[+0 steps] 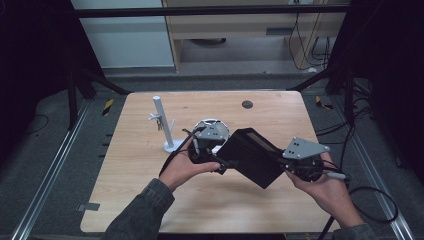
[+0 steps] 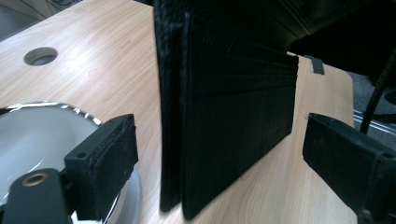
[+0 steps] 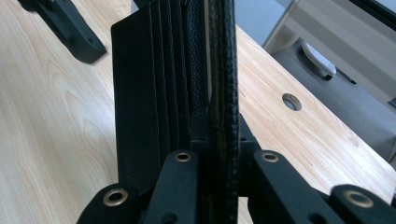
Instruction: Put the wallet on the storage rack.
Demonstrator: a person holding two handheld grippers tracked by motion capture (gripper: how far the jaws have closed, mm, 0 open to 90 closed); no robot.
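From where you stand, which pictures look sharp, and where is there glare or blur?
High view: dim, dark surroundings, wallet a flat black shape. Left gripper view: glare on the metal bowl, near pads soft. Right gripper view: wallet edge crisp, background shelf blurred.

No legible text or labels.

The person wears grey knitted sleeves (image 1: 145, 210); each black gripper (image 1: 300, 167) carries a grey three-cornered plate, brass-ringed screws and a trailing black cable.
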